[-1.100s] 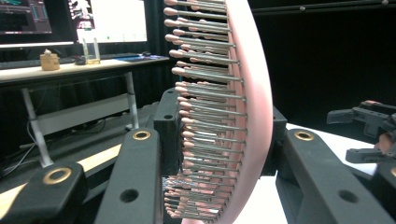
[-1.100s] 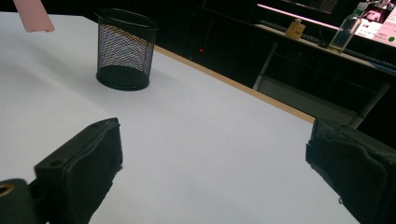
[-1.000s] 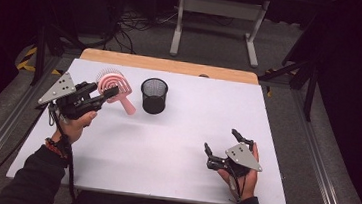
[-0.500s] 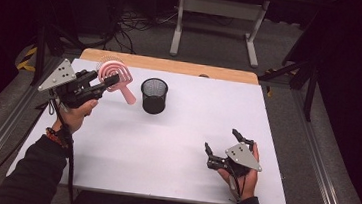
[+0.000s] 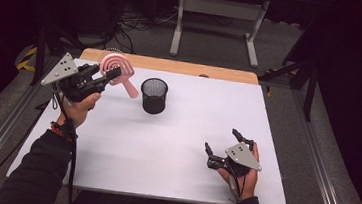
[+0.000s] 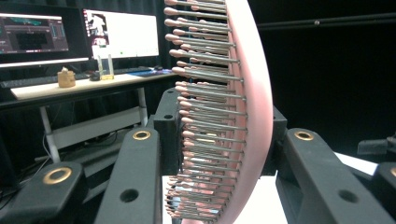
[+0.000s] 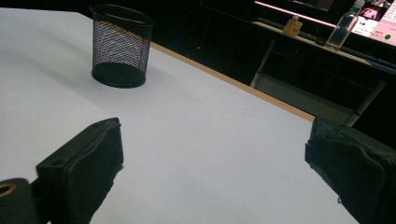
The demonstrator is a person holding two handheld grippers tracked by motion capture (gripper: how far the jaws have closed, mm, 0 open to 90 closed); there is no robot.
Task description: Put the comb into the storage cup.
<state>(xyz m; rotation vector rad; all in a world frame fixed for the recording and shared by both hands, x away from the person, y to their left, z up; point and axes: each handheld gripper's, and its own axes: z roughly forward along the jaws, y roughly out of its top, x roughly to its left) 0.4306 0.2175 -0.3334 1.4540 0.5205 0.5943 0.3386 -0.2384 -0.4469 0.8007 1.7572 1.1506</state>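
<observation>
One pink hairbrush sits clamped in our left gripper fingers; tilted past the mesh cup, it could slip. Our right gripper gapes, holding nothing.

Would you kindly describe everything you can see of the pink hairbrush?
The pink hairbrush looks like smooth plastic, with a round head and a short flat handle. The head carries concentric rings of thin, metal-looking pins with pink rounded tips. The left claw is shut on the head, one jaw against the pins and the other against the curved back. It is held in the air over the table's far left corner, left of the black mesh cup, its handle slanting down toward that cup, touching neither table nor cup.
</observation>
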